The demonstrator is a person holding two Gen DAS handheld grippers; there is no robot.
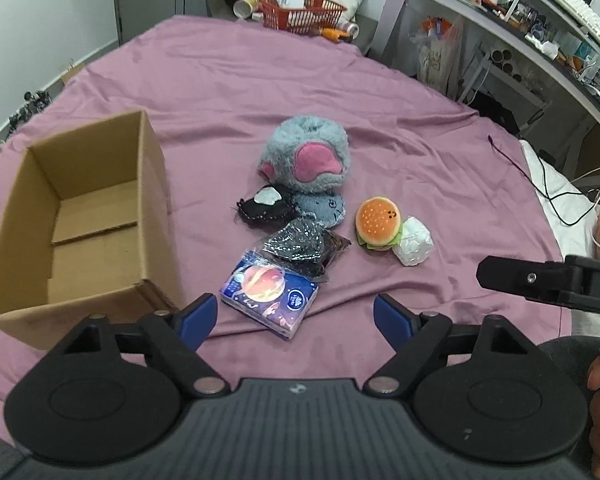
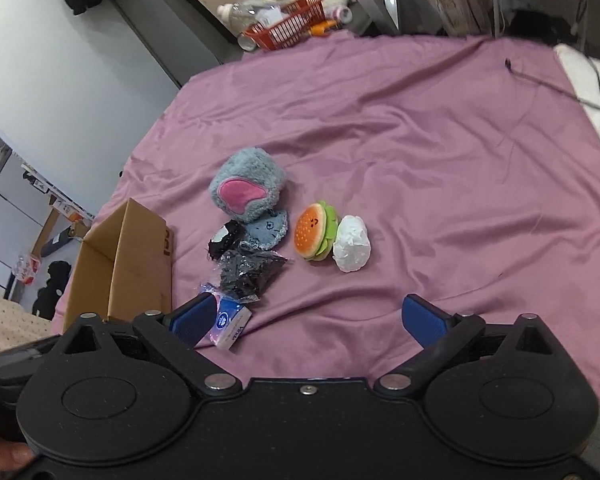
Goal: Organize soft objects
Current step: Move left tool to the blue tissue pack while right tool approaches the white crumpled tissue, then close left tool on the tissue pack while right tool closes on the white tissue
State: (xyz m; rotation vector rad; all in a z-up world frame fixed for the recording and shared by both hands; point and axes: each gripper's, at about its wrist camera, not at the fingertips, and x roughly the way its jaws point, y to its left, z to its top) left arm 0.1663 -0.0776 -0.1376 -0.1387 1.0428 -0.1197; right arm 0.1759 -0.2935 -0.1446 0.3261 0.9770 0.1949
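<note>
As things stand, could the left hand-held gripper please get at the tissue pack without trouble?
Probably yes: the left hand-held gripper is open, and the tissue pack lies just ahead of it, with only its far edge under the black bag.

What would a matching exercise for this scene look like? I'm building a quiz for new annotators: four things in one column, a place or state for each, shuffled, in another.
Things:
1. cardboard box
2. burger plush
3. tissue pack
4. red basket

Places or states:
A. nearest the left gripper, partly under a black crinkly packet
B. at the far edge of the purple sheet
C. open and empty, left of the pile
D. touching a white crumpled lump

Pairs: 1-C, 2-D, 3-A, 4-B
</note>
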